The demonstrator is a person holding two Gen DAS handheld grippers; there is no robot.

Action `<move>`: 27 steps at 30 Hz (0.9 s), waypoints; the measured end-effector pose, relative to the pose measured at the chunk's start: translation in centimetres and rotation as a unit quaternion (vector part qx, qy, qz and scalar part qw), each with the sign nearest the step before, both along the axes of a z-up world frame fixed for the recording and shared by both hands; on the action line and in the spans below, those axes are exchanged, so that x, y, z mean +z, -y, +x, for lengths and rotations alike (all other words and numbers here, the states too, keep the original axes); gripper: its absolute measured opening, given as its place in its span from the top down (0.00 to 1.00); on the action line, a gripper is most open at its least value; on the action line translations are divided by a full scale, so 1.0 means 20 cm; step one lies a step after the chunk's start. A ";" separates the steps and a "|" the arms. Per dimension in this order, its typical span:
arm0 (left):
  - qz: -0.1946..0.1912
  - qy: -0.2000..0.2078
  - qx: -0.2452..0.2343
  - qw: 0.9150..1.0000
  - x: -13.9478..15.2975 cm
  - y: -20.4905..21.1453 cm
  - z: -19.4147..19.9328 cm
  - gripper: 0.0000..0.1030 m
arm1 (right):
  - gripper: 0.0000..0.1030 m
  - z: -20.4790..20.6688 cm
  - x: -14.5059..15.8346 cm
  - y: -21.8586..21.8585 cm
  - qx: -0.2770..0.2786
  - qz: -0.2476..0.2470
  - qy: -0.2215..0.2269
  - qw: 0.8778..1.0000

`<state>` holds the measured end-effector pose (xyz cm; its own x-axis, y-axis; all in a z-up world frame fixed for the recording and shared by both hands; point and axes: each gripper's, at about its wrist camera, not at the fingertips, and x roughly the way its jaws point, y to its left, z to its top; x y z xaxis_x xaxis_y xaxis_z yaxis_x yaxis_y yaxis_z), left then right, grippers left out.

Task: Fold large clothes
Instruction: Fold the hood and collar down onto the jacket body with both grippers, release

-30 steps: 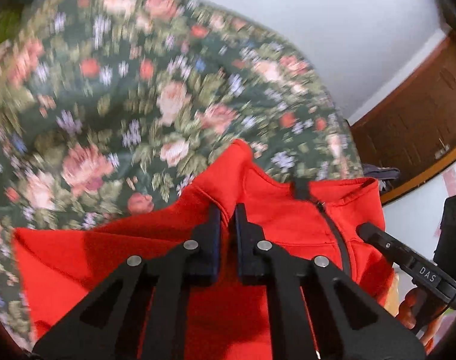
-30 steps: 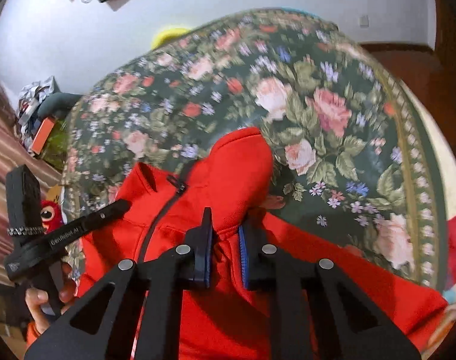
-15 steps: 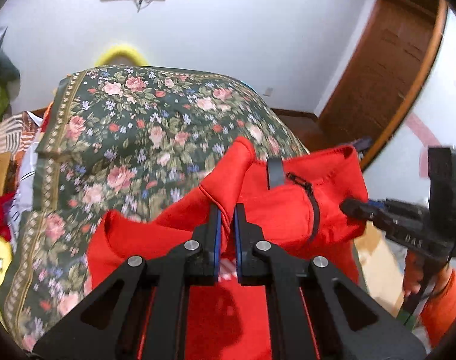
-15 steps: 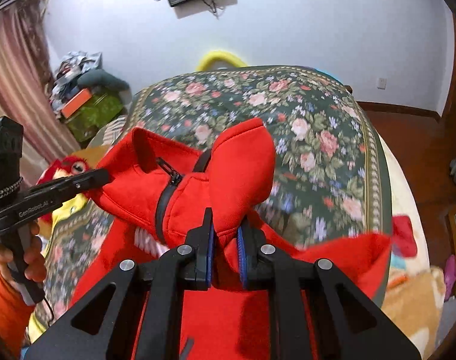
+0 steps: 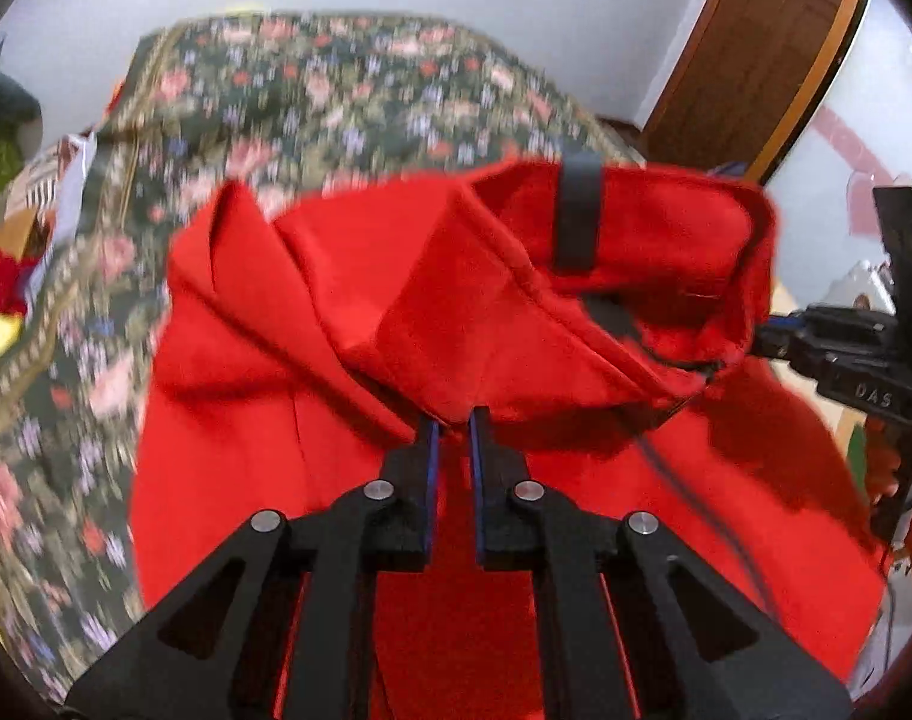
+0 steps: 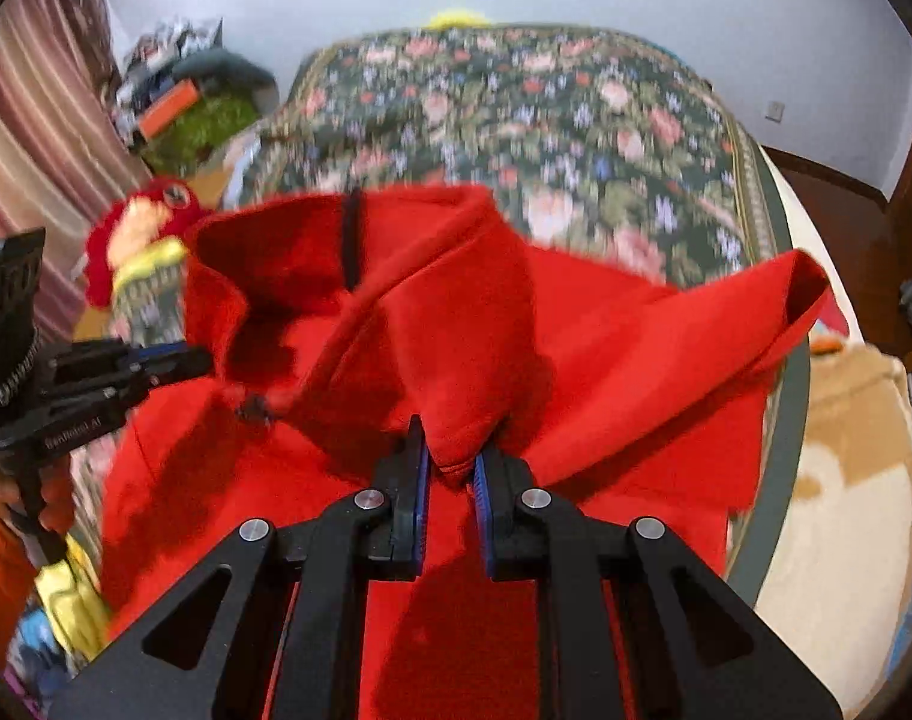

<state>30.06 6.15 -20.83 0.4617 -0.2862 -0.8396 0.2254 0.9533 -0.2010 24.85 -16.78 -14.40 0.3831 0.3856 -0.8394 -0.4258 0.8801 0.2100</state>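
A large red zip jacket (image 5: pixel 348 396) hangs spread between both grippers above a bed with a dark floral cover (image 5: pixel 312 96). My left gripper (image 5: pixel 453 426) is shut on a pinch of red cloth at one shoulder. My right gripper (image 6: pixel 450 450) is shut on the other shoulder of the jacket (image 6: pixel 606 372). The collar with its black loop (image 5: pixel 579 216) faces the cameras and the black zip (image 5: pixel 690 480) runs down. A sleeve end (image 6: pixel 804 294) sticks out to the right. The right gripper also shows in the left wrist view (image 5: pixel 774 333), the left gripper in the right wrist view (image 6: pixel 198 357).
The floral bed cover (image 6: pixel 576 108) fills the background. A red and yellow soft toy (image 6: pixel 138 240) and a pile of clutter (image 6: pixel 186 90) lie left of the bed. A brown door (image 5: pixel 756 42) stands at the right, a tan blanket (image 6: pixel 846 480) at the bed's right side.
Both grippers have lifted the jacket and pulled apart, so the shoulders and collar now spread wide and the body hangs down. Both stay shut on the cloth.
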 end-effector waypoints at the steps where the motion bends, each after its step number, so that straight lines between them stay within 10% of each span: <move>1: 0.010 -0.005 0.003 1.000 -0.03 0.00 -0.03 0.93 | 0.86 -0.02 -0.02 0.01 0.002 -0.004 -0.007 1.000; 11: 0.040 -0.021 0.032 0.998 -0.07 -0.17 -0.23 0.90 | 0.84 -0.16 0.00 0.21 -0.022 -0.004 -0.030 0.999; 19: 0.063 0.050 0.084 0.993 0.18 -0.32 -0.10 0.49 | 0.83 -0.04 0.19 0.30 -0.069 0.020 0.021 0.997; 27: 0.054 0.060 0.143 0.986 0.16 -0.41 0.29 0.34 | 0.41 0.20 0.17 0.20 -0.090 0.011 0.047 0.995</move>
